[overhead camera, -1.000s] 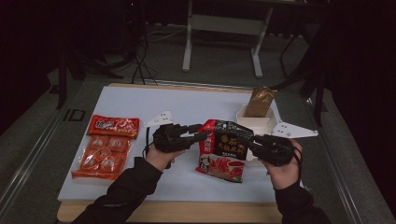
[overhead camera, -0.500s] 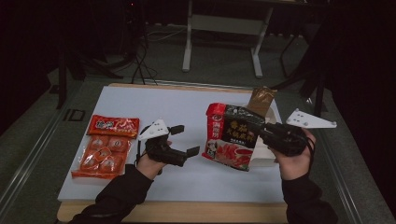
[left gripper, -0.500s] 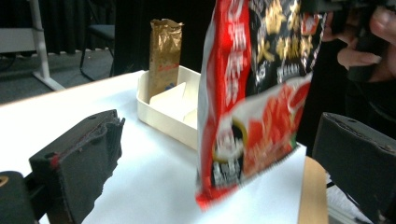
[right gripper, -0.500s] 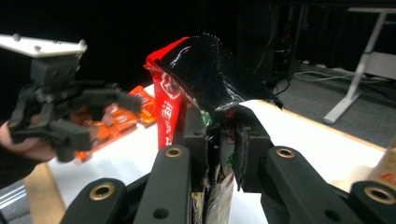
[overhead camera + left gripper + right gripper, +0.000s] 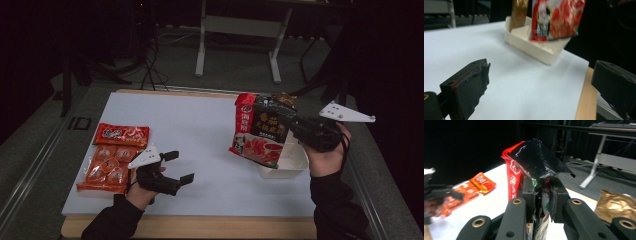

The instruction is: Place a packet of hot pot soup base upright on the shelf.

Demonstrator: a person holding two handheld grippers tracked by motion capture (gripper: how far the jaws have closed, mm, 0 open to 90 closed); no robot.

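Observation:
A red and black food packet point(image 5: 260, 130) hangs upright in the air over a white tray point(image 5: 285, 167) at the right of the table. My right gripper point(image 5: 295, 129) is shut on the packet's right edge; in the right gripper view the jaws point(image 5: 542, 195) pinch its crumpled top point(image 5: 534, 155). My left gripper point(image 5: 180, 167) rests low near the front left of the white sheet. Its jaws have just opened wide and nothing lies between them point(image 5: 541, 82). From the left gripper view the packet point(image 5: 556, 18) dangles above the tray point(image 5: 536, 50).
A gold-brown packet point(image 5: 519, 11) stands in the tray. A small orange-red packet point(image 5: 121, 134) and a larger one point(image 5: 106, 167) lie at the table's left. The wooden front edge point(image 5: 200, 225) borders the white sheet point(image 5: 200, 125). Desk legs stand beyond the table.
The left gripper let go of the red and black packet, opened, and drew back to the front left. The right gripper lifted the packet up and right, over the tray.

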